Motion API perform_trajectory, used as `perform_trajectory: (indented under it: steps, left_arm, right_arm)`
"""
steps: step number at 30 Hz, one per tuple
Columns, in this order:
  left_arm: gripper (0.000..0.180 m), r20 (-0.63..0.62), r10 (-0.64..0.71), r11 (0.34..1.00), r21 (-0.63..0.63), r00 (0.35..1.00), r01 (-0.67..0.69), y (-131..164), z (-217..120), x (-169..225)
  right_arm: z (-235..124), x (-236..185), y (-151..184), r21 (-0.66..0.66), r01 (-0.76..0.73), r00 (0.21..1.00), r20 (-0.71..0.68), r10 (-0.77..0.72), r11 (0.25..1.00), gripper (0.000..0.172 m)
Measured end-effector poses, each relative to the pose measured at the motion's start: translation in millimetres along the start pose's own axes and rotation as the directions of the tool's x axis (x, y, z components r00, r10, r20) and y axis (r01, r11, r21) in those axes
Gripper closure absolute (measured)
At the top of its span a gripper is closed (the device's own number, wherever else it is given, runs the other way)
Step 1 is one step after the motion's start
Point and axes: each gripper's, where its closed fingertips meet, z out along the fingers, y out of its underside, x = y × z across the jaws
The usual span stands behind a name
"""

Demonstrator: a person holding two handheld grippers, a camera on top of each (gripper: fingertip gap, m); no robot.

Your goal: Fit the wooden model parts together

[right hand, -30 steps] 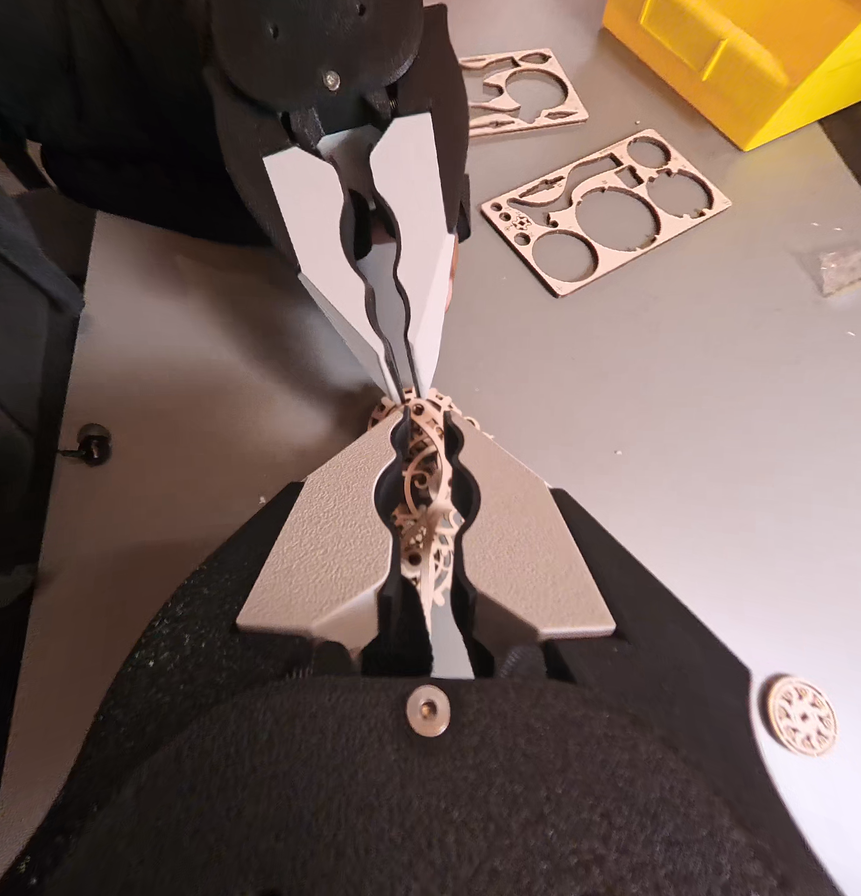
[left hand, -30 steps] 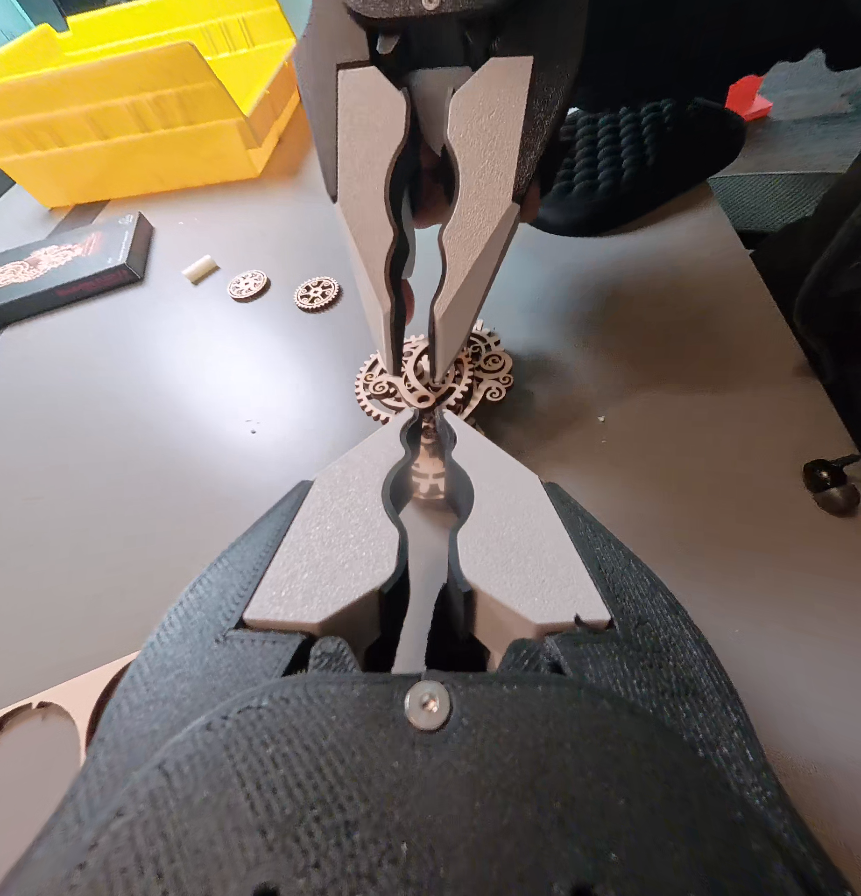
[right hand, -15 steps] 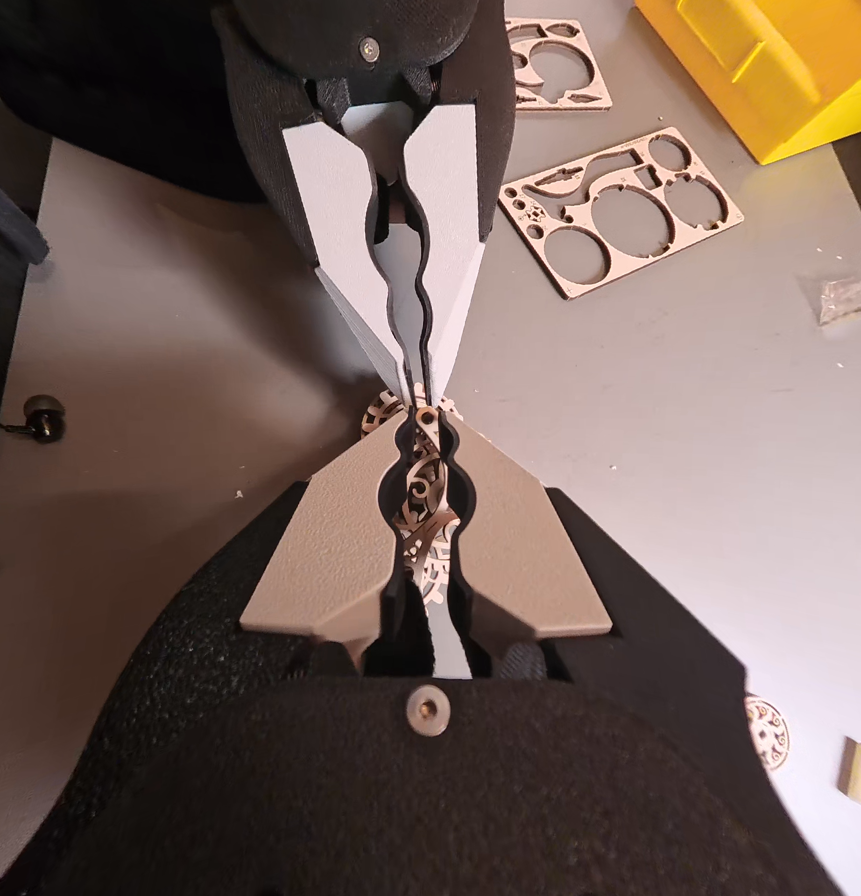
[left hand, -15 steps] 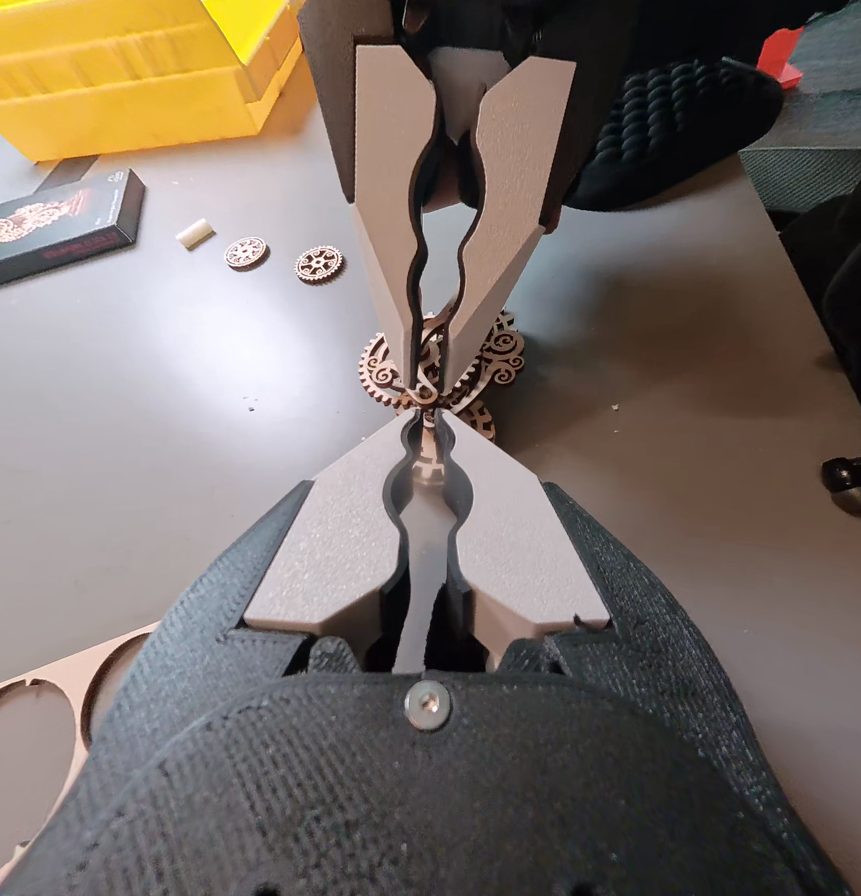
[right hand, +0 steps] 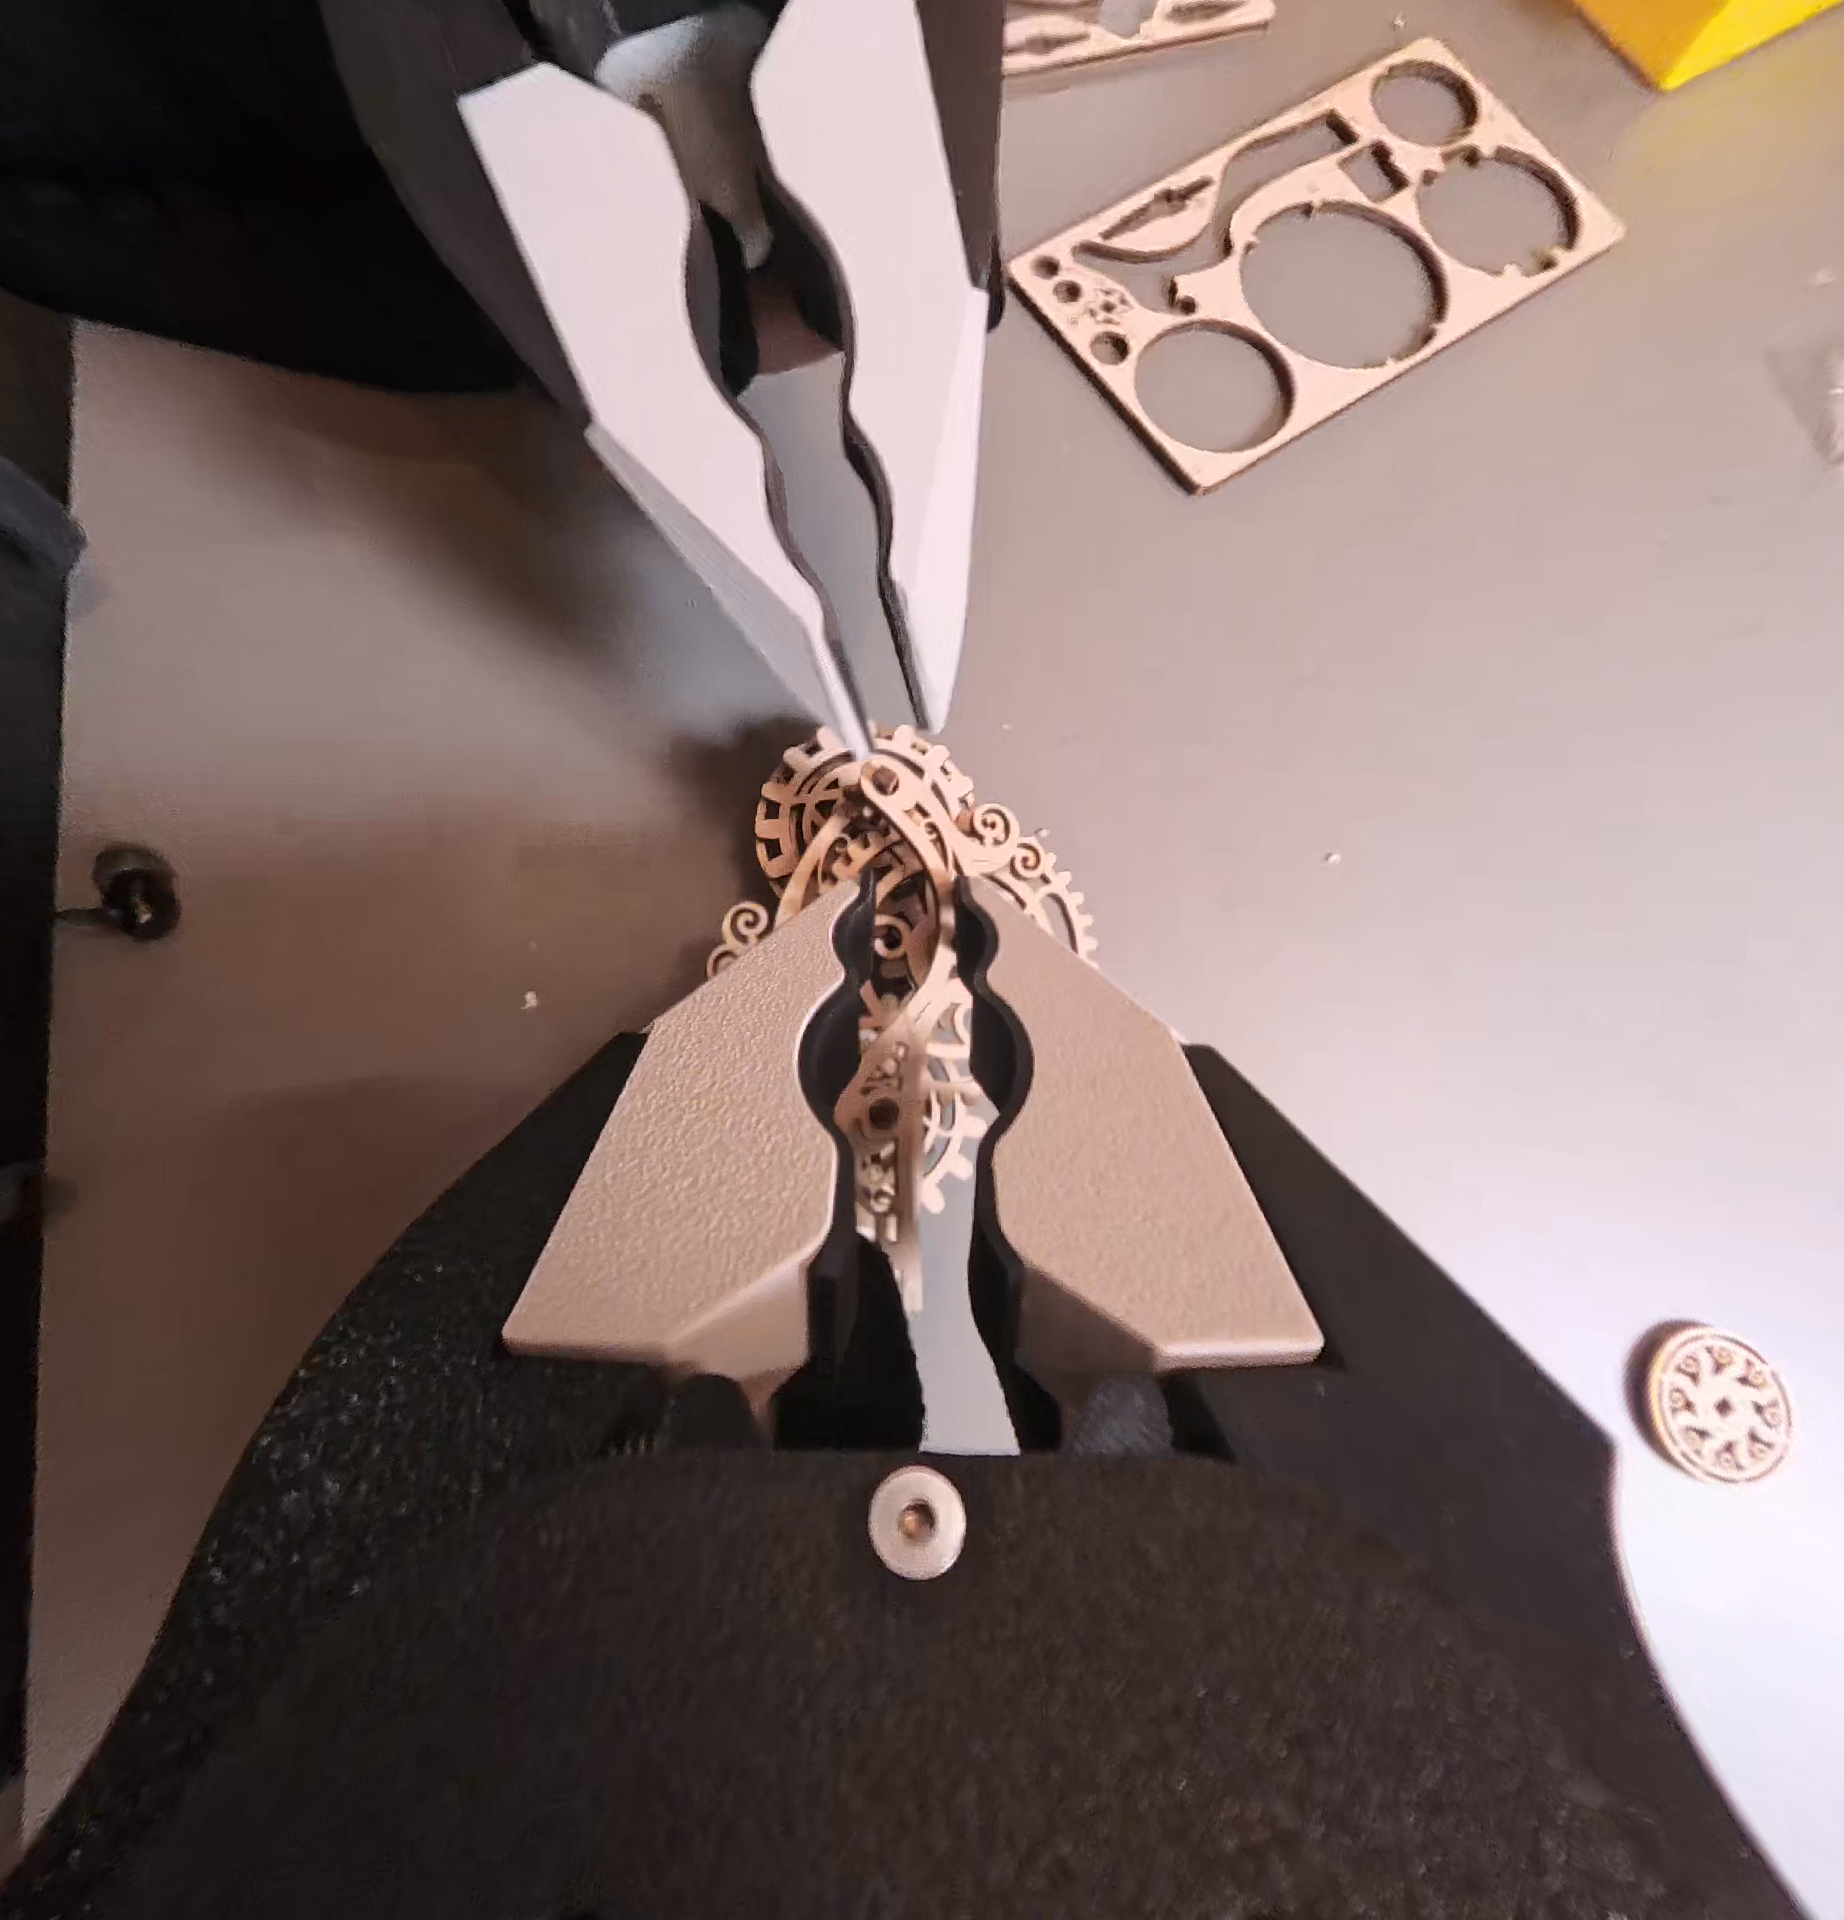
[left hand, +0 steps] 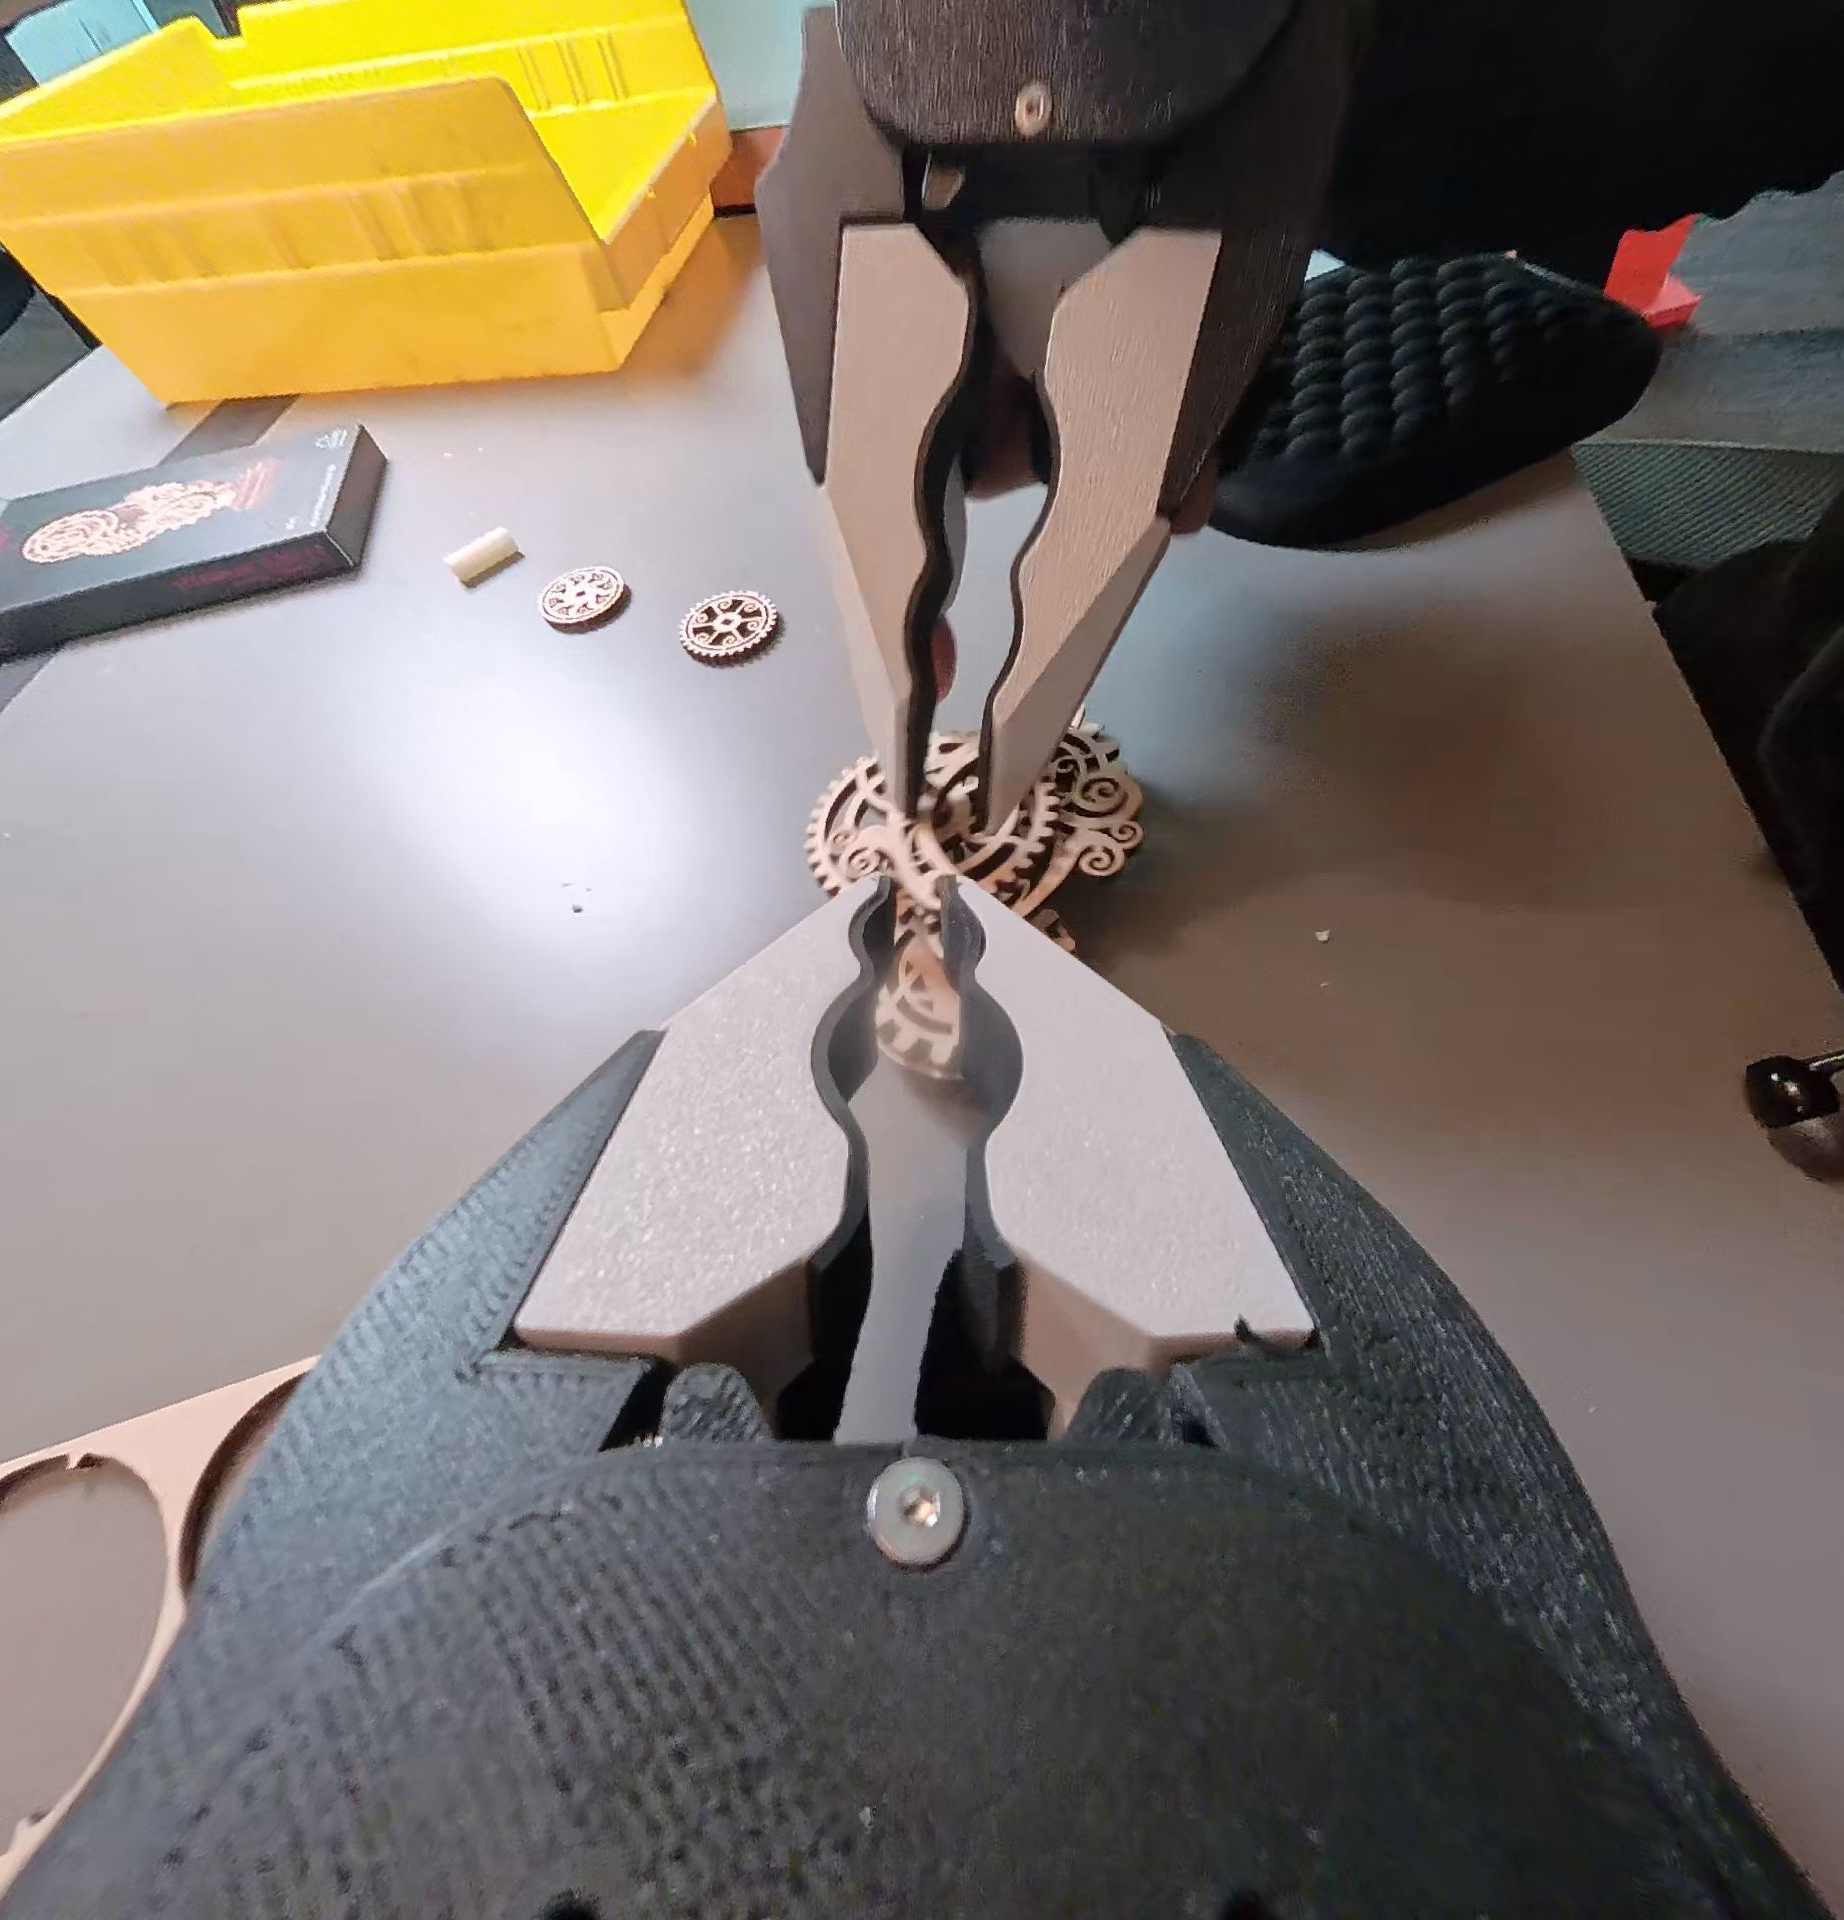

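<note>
Two grippers meet tip to tip over a wooden gear model (left hand: 1011,831) that lies on the grey table (left hand: 326,883), roughly mid-table and nearer its right edge. The left gripper (left hand: 916,902) has its jaws slightly parted: in the right wrist view one fingertip (right hand: 845,717) touches the top of the model while the other hangs just above it, so it pinches nothing. The right gripper (right hand: 910,894) stands a little wider, its jaws straddling a curved scrollwork strip of the model; the strip passes between the black pads, and it looks as if they do not press on it, though motion blur makes this hard to judge. Two loose small gears (left hand: 729,628) lie on the table well to the left of the model, with a little pale block (left hand: 484,553) just beside them and a dark box (left hand: 170,540) farther left. A yellow bin (left hand: 357,197) sits at the far left corner. Punched-out wooden sheets (right hand: 1313,260) lie beyond the model in the right wrist view, and one round wooden disc (right hand: 1720,1411) rests apart, near the right gripper's body
</note>
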Motion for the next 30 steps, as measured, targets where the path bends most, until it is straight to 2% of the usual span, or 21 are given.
perform_trajectory:
  steps: [6, 12, 16, 20, 30]
  left_arm:
    - [0.177, -0.010, 0.024, 1.000, -0.010, 1.000, -0.024, 1.1, 4.6, 6.8]
    - [0.179, -0.026, 0.028, 0.999, -0.019, 0.999, -0.028, 1.4, 4.6, 10.5]
    - [0.176, -0.022, 0.033, 0.999, -0.010, 0.999, -0.033, -1.0, 2.1, 8.9]
    - [0.177, -0.048, 0.006, 1.000, -0.019, 0.999, -0.006, 2.5, 2.9, 11.3]
    - [0.175, -0.054, -0.029, 0.999, -0.015, 0.998, 0.029, 0.9, -1.9, 7.3]
  right_arm:
    - [-9.9, -0.2, 0.0, 0.021, -0.002, 0.999, -0.044, 0.003, 1.000, 0.158]
    - [-32.7, -3.1, 24.8, -0.018, -0.056, 0.995, -0.088, 0.054, 0.998, 0.157]
    - [-35.3, -7.6, 35.1, -0.013, -0.077, 0.992, -0.104, 0.076, 0.997, 0.157]
    - [-32.8, -10.8, 32.9, 0.015, -0.080, 0.991, -0.103, 0.081, 0.997, 0.162]
    - [-34.1, -8.1, 25.9, -0.007, -0.061, 0.994, -0.095, 0.060, 0.998, 0.158]
